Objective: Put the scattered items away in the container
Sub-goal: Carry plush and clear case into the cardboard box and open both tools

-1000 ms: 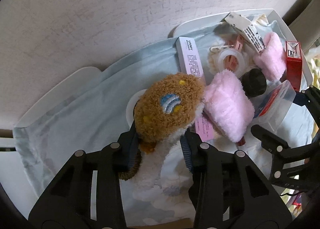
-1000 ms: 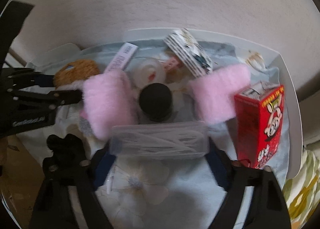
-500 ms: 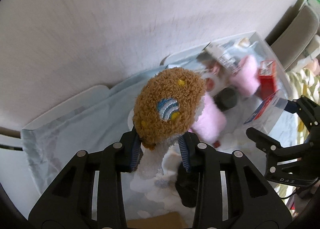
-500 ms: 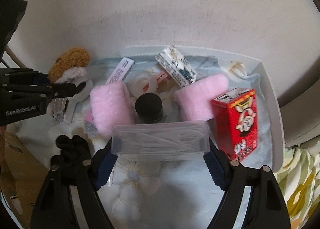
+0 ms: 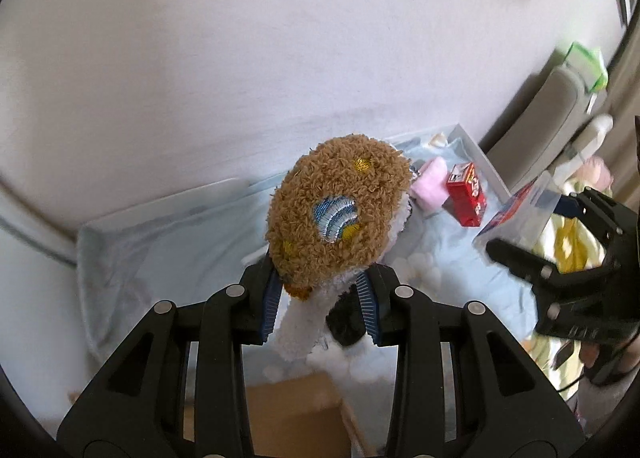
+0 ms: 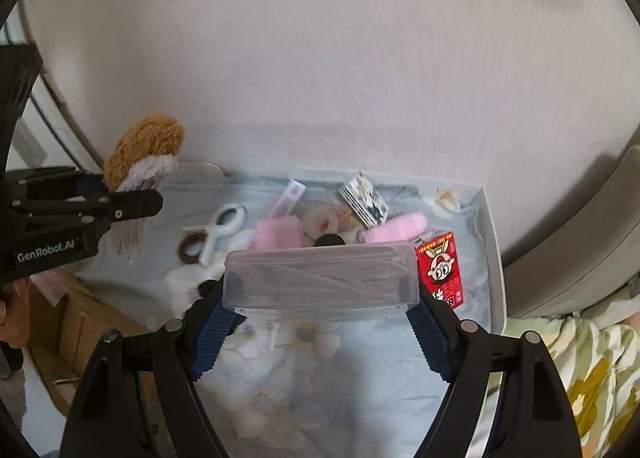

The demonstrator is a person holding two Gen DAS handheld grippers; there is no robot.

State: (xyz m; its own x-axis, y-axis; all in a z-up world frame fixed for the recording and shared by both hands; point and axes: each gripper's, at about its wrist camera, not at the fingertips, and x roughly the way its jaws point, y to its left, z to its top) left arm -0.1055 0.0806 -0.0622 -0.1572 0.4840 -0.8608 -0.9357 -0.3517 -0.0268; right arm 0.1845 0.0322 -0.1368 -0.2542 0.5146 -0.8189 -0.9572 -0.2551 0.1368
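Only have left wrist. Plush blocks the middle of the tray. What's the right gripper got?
Observer: The right gripper is shut on a clear plastic box, with the pads on its two short ends. The box is held roughly level.
Operator: Anything loose behind the plush?
Observer: Yes. A white clip and a brown hair tie lie side by side on the blue cloth, near the lifted plush toy.
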